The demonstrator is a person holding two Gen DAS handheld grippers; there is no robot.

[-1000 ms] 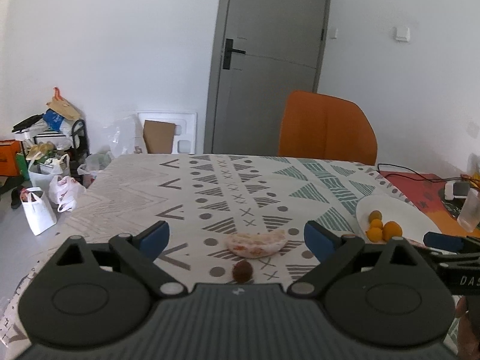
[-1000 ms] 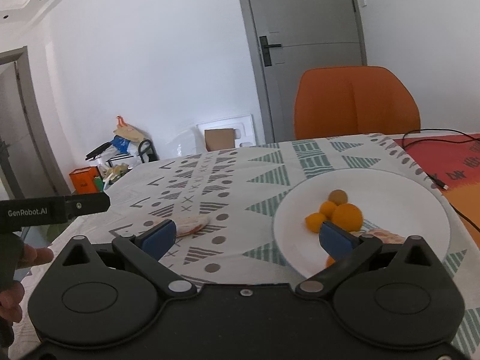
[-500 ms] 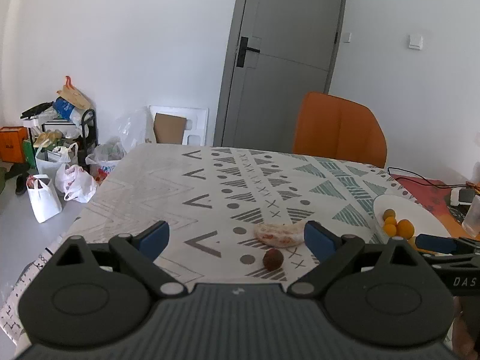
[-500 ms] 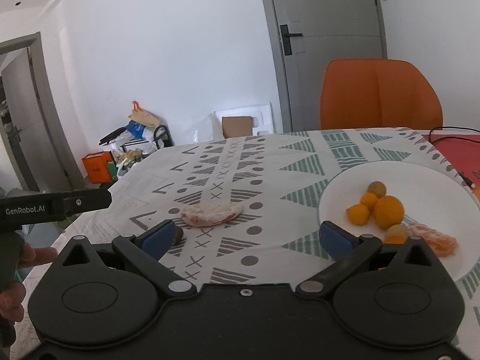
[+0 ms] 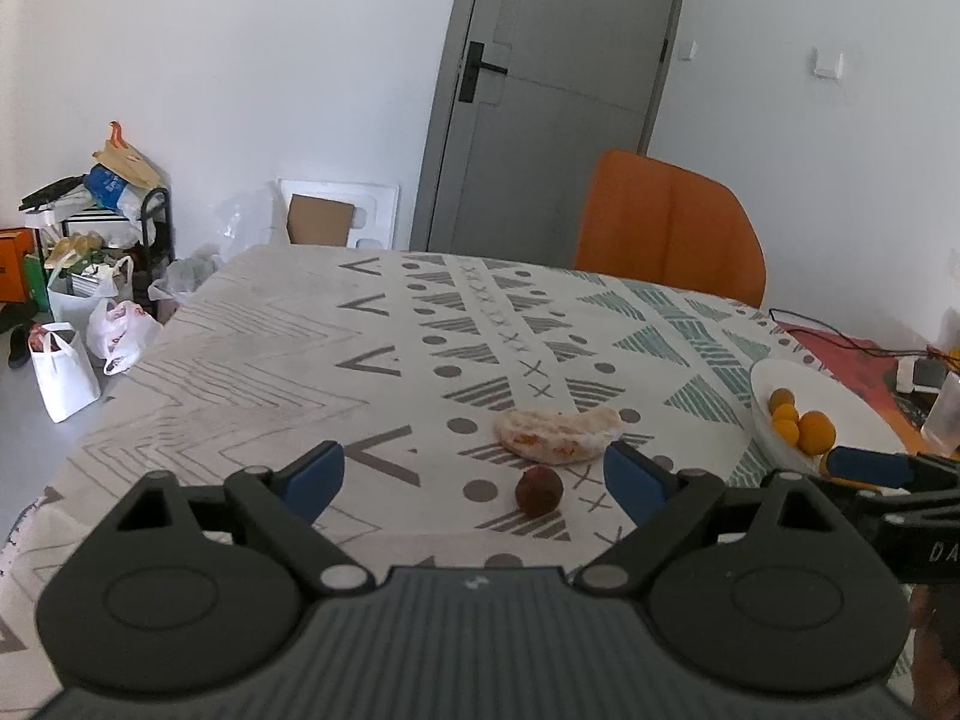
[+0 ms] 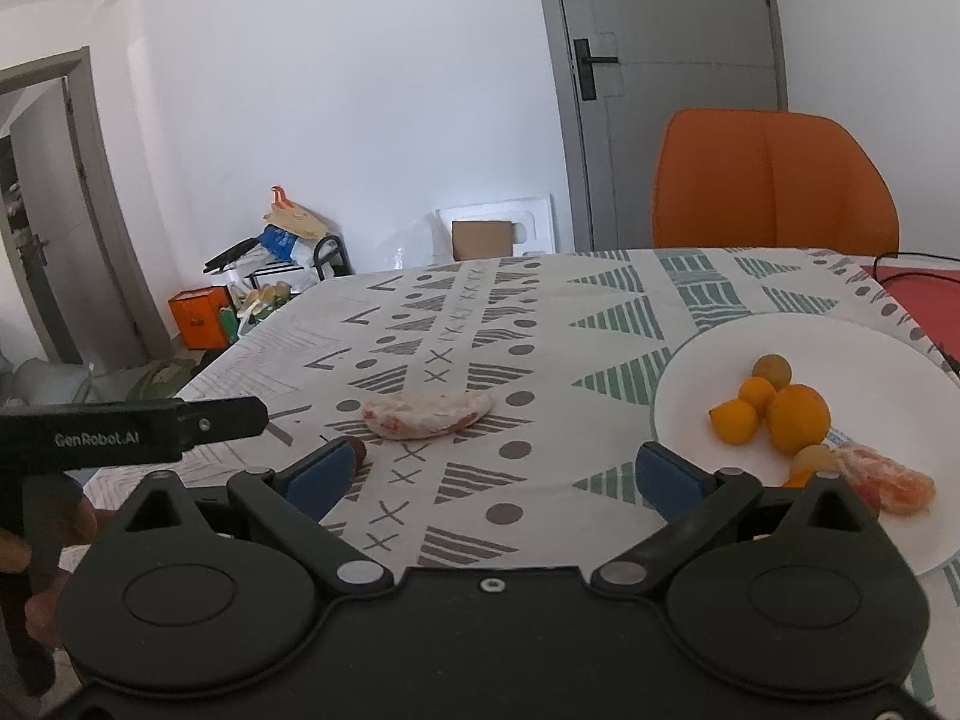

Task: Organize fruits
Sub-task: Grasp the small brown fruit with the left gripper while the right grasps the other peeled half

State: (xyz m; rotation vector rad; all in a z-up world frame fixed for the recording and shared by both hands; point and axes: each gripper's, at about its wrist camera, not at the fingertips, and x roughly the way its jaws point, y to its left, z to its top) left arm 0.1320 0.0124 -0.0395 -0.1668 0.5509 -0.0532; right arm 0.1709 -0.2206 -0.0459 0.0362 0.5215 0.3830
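Two fruits off the plate [image 6: 678, 420]: peeled segment [image 5: 558, 435] and brown fruit [image 5: 539, 491], mid-table toward the near edge. Both empty, left gripper [image 5: 474, 476] and right gripper [image 6: 501, 477] spread wide. Likely approach stage; next, straddle and close gently.

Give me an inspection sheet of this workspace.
Surface: patterned tablecloth.
Job's things: white plate holds oranges and a peeled segment; peeled pomelo wedge and brown fruit lie off it on the cloth.
Clutter: clear cup.
Grippers: left gripper and right gripper open, empty.
Cables: black cable at the table's right.
Surroundings: orange chair, grey door, bags on the floor.
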